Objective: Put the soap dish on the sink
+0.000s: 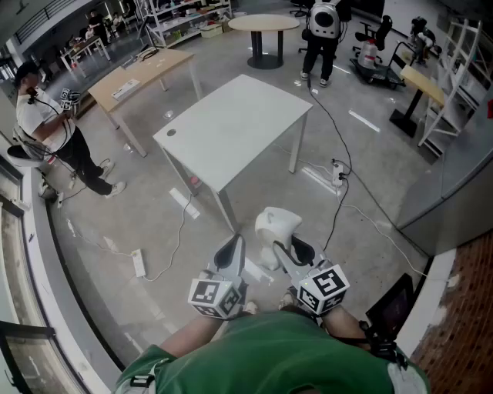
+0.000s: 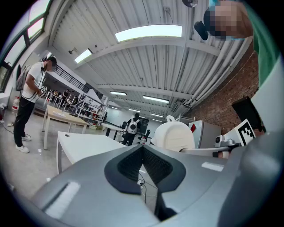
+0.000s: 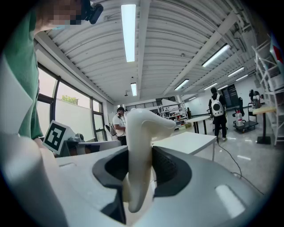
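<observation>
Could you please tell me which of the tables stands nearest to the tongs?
The white rectangular table, just ahead on the open floor. The wooden table and the round table stand farther back, beyond it.

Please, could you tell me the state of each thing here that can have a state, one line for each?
Left tool: shut, nothing between its jaws.
Right tool: shut on the cream-white plastic soap dish.
Soap dish: held on edge in the air, not set down.
White rectangular table: standing, neither tool touches it.
</observation>
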Motion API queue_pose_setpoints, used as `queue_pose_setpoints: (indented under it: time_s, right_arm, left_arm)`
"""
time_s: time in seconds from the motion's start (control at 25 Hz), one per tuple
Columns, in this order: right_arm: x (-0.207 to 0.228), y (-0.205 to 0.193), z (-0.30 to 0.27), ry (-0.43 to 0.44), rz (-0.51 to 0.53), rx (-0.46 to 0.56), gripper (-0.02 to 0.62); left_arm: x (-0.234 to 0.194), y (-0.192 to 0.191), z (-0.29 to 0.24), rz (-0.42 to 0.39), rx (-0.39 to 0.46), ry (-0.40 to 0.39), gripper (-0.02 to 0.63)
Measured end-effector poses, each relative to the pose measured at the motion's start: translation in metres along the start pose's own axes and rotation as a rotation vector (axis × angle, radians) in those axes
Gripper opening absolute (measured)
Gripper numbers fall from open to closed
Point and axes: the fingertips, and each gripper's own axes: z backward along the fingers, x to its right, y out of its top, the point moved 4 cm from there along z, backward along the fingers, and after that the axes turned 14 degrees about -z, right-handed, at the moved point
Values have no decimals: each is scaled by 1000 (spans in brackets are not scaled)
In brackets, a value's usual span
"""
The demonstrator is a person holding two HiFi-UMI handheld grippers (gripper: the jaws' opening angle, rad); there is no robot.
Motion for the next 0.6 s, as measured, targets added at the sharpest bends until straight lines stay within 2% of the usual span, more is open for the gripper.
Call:
queue_pose_setpoints:
  time_s: [0.6]
  right_arm:
    - [8, 7, 0, -7, -41, 15, 140]
  left_arm:
    - [1, 0, -8, 6, -12, -12, 6]
